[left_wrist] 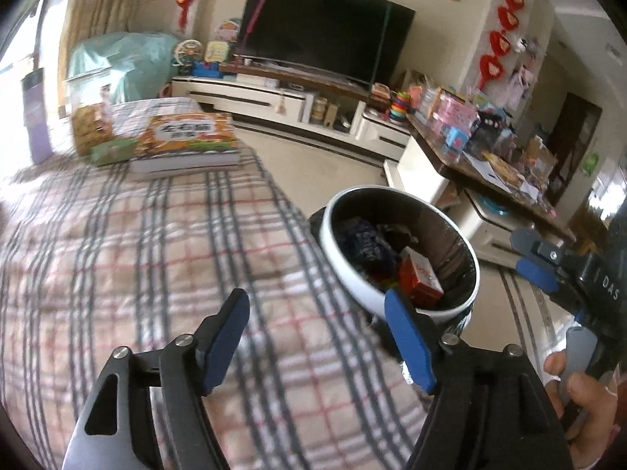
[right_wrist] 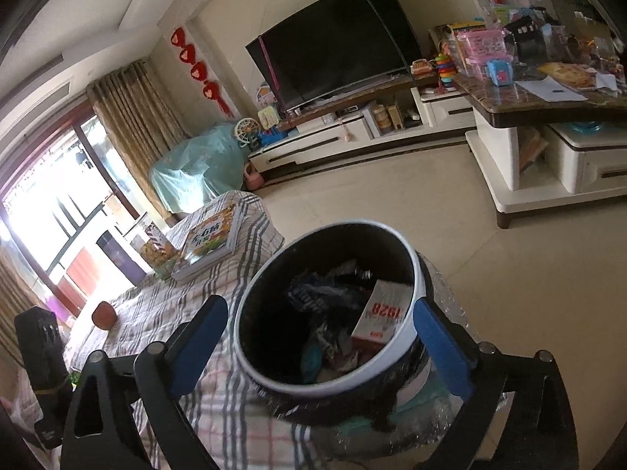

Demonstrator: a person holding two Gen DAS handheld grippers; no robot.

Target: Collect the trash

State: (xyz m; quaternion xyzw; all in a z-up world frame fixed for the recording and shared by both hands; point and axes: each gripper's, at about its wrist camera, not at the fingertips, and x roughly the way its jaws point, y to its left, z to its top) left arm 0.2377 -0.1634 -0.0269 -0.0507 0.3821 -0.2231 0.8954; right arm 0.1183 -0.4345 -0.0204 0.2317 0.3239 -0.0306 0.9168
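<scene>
trash bin point(right_wrist: 416, 286) holds wrappers | left gripper point(left_wrist: 319, 342) spread, empty | right gripper point(right_wrist: 319, 346) spread, empty

I can't see the bin point(right_wrist: 416, 297) base, my right hand-held gripper point(right_wrist: 317, 346) hides it. Wrappers point(right_wrist: 313, 293) inside too blurred to identify.

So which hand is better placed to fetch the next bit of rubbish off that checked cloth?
Left, probably. The left tongs stand open and empty over the checked cloth, facing the green box. The right tongs hang open over the bin.
</scene>
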